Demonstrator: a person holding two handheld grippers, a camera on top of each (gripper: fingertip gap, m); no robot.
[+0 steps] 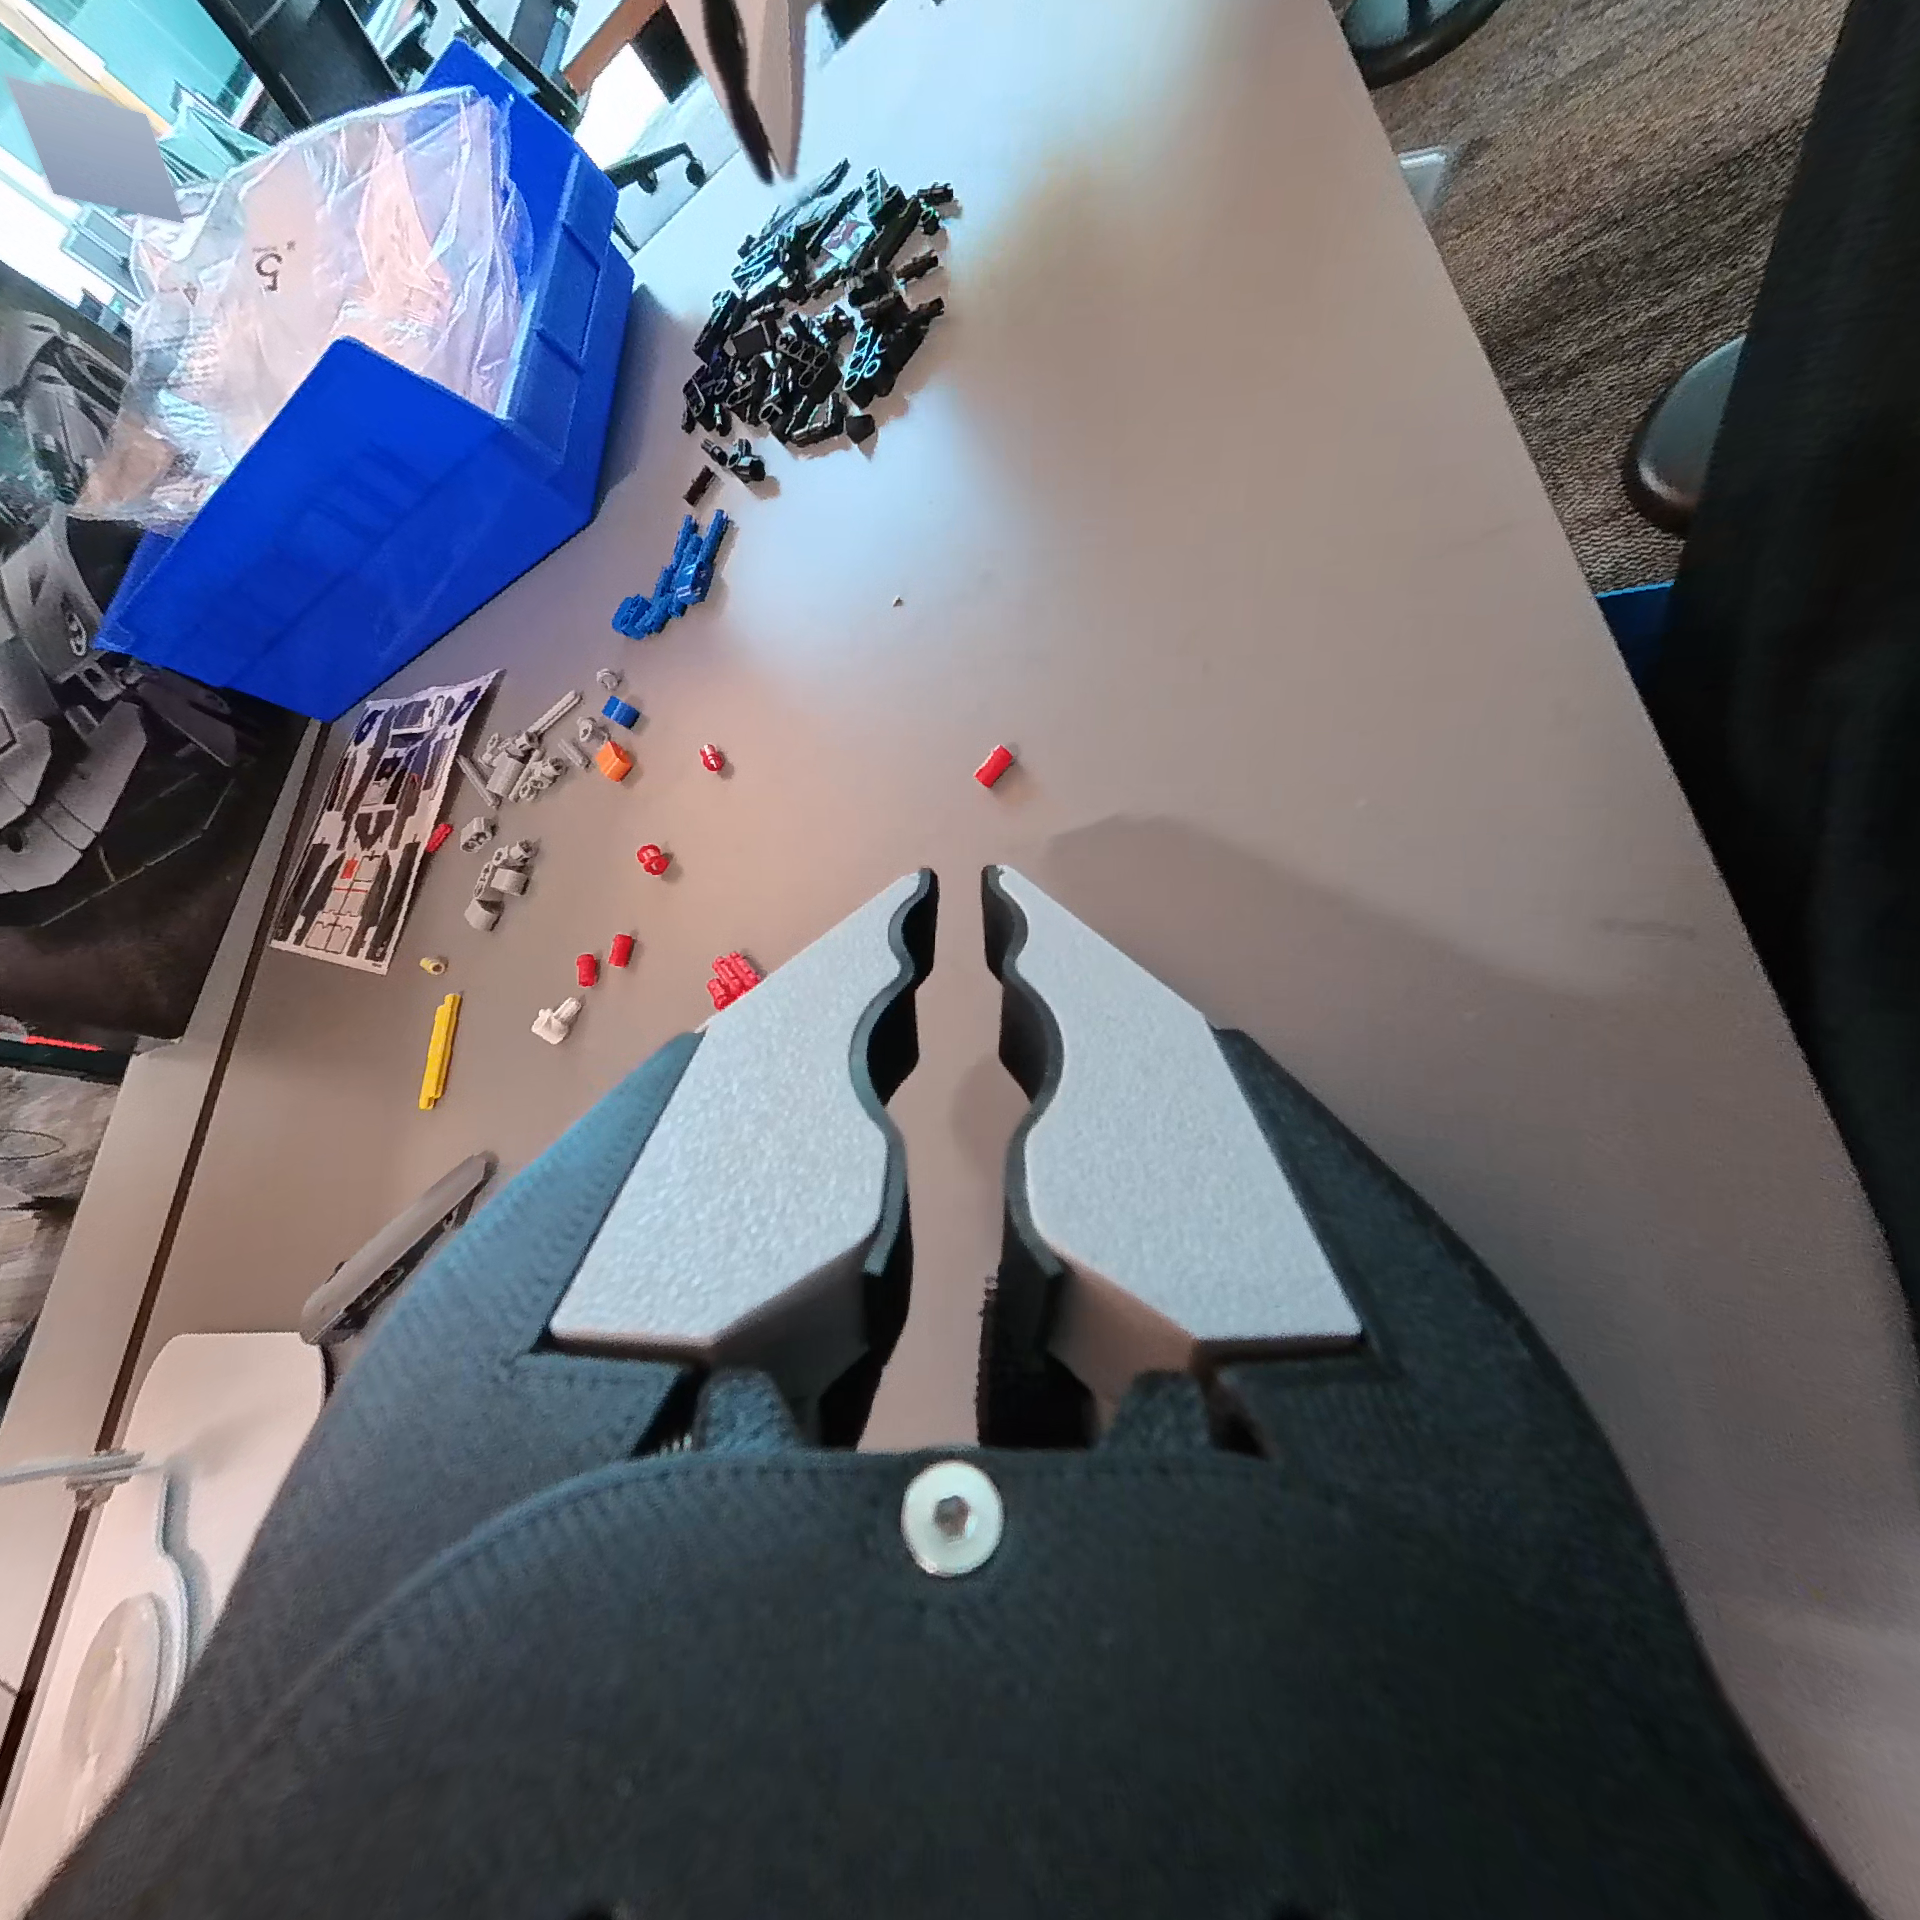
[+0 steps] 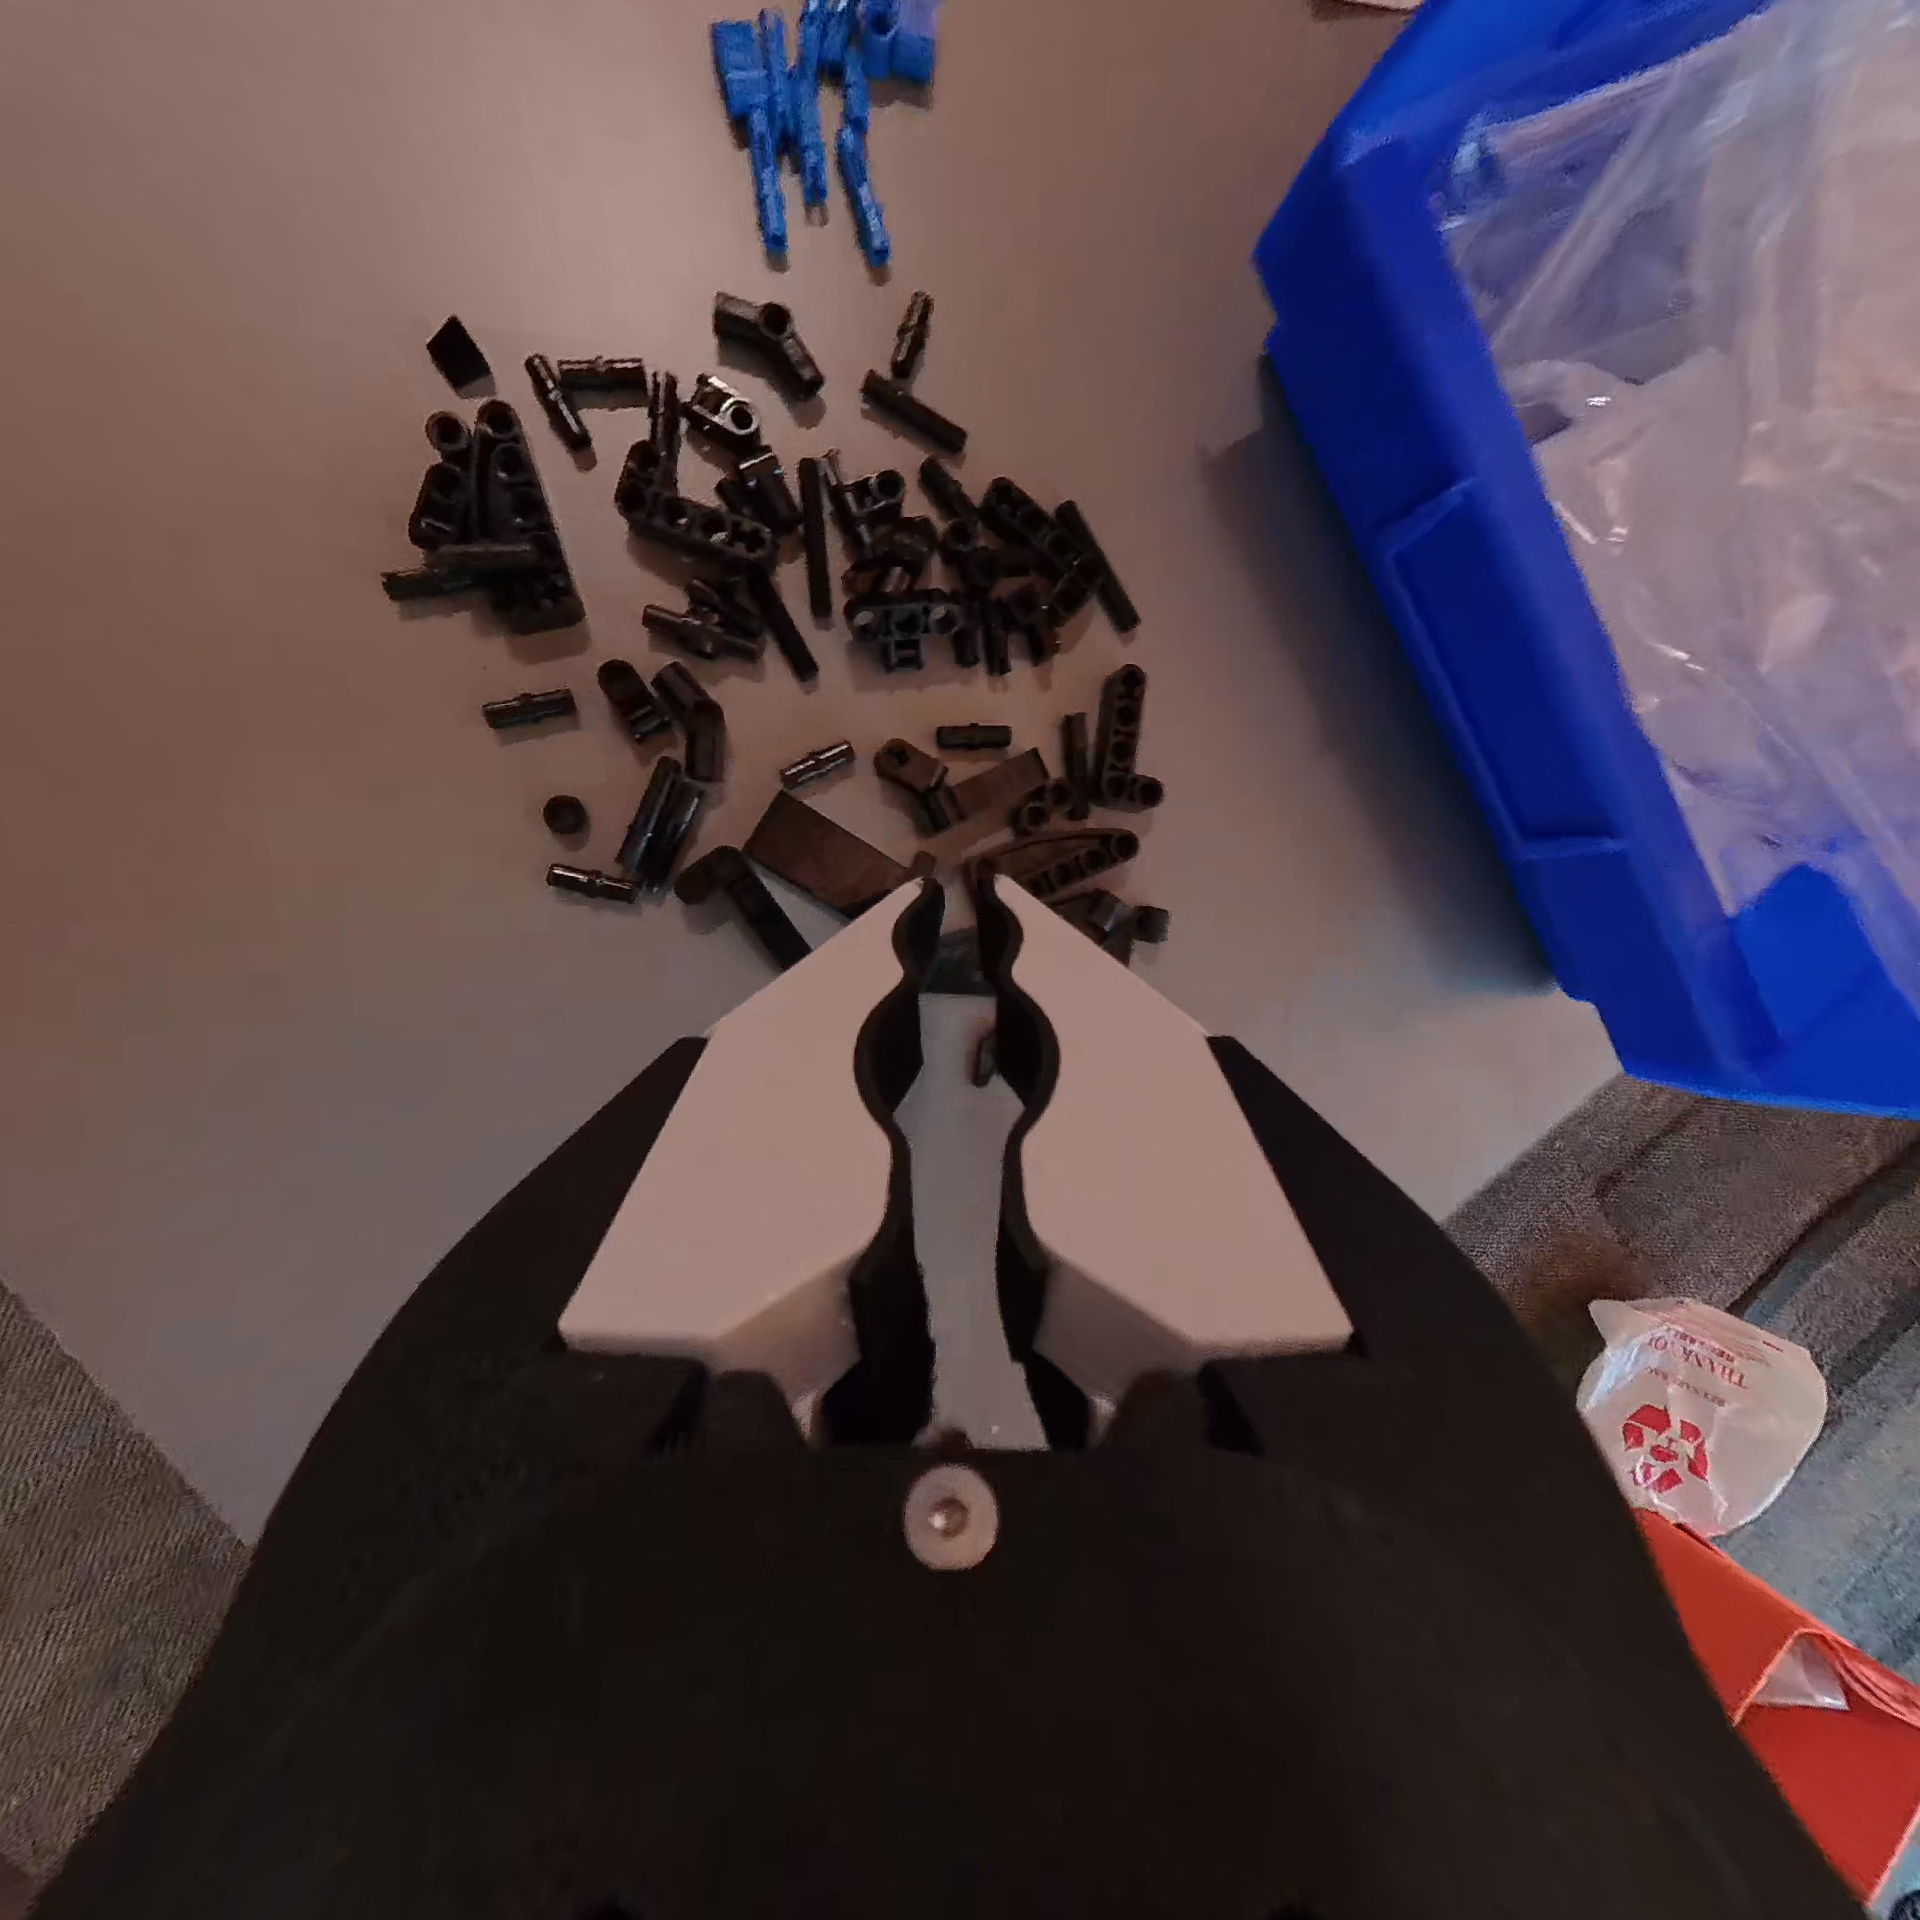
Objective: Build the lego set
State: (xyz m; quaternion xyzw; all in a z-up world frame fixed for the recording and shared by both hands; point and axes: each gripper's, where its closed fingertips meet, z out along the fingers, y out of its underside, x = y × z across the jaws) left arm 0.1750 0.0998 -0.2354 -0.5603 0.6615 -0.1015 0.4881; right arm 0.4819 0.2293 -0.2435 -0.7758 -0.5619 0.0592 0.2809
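Note:
In the left wrist view my left gripper [image 1: 958, 883] hangs over bare tabletop [image 1: 1195, 623] with a narrow gap between its fingertips and nothing in it. A small red cylinder [image 1: 994, 767] lies just ahead of the tips, and a red cluster [image 1: 732, 979] sits by the left finger. In the right wrist view my right gripper [image 2: 963, 894] hovers at the near edge of a pile of black pieces [image 2: 790, 561]. Its tips stand slightly apart, table shows between them, and black pieces lie beneath. The pile also shows in the left wrist view [image 1: 821, 312], with a blurred finger [image 1: 769, 83] above it.
A blue bin [image 1: 416, 468] [image 2: 1507, 623] holds clear plastic bags [image 1: 312, 281]. Blue pieces [image 1: 675, 577] [image 2: 816, 114], grey pieces [image 1: 520, 779], a sticker sheet [image 1: 384, 821], a yellow beam [image 1: 438, 1049] and an orange piece [image 1: 614, 762] lie around. A dark chair [image 1: 1818, 520] stands right. The small red cylinder [image 1: 994, 767] lies around 5 cm away from my left fingertips.

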